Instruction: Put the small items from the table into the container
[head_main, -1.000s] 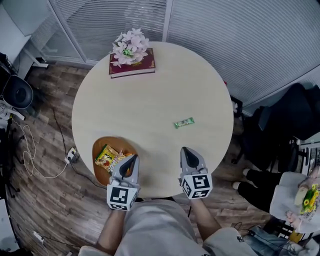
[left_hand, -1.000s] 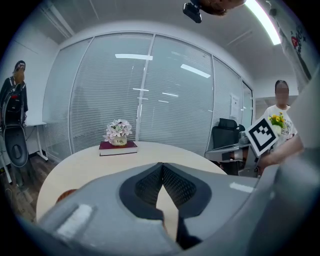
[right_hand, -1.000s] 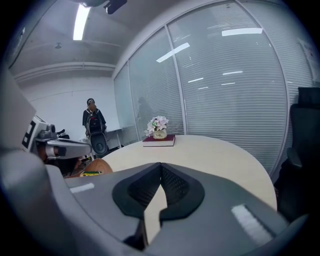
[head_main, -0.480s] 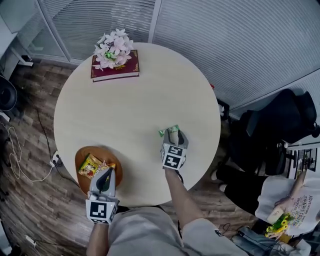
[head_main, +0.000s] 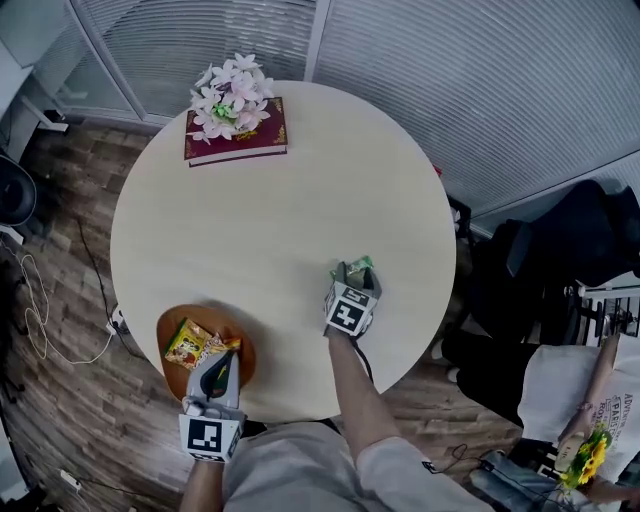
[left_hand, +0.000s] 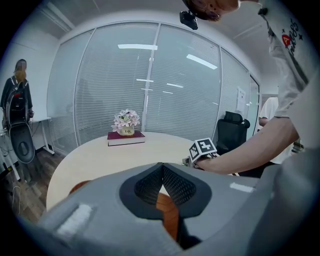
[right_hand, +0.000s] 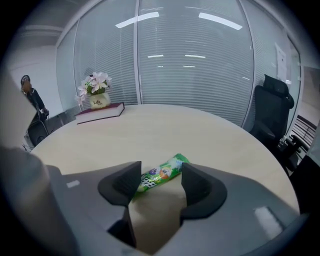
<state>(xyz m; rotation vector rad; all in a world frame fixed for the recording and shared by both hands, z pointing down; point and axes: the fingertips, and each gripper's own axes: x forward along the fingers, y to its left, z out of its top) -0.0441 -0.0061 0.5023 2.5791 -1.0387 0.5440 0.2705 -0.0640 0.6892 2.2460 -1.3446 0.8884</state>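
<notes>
A green candy packet (head_main: 361, 263) lies on the round pale table (head_main: 270, 210), right of middle. My right gripper (head_main: 349, 270) is down at it, jaws opening. In the right gripper view the packet (right_hand: 164, 173) lies slantwise between the tips of the right gripper (right_hand: 160, 183), and the pads do not press on it. An orange bowl (head_main: 166, 334) at the table's near left edge holds yellow snack packets (head_main: 190, 342). My left gripper (head_main: 220, 361) hovers over the bowl's near side. In its own view the left gripper (left_hand: 162, 168) is shut and empty, with the bowl (left_hand: 168, 212) showing below.
A dark red book (head_main: 237, 141) with a pot of pale flowers (head_main: 228, 94) stands at the table's far left. A black office chair (head_main: 585, 250) stands right of the table. Cables (head_main: 45, 310) trail on the wooden floor at left. Glass walls with blinds (head_main: 420, 70) close the back.
My right gripper left the table's near edge, went forward and down to the green packet, and opened its jaws. The left gripper stayed by the bowl.
</notes>
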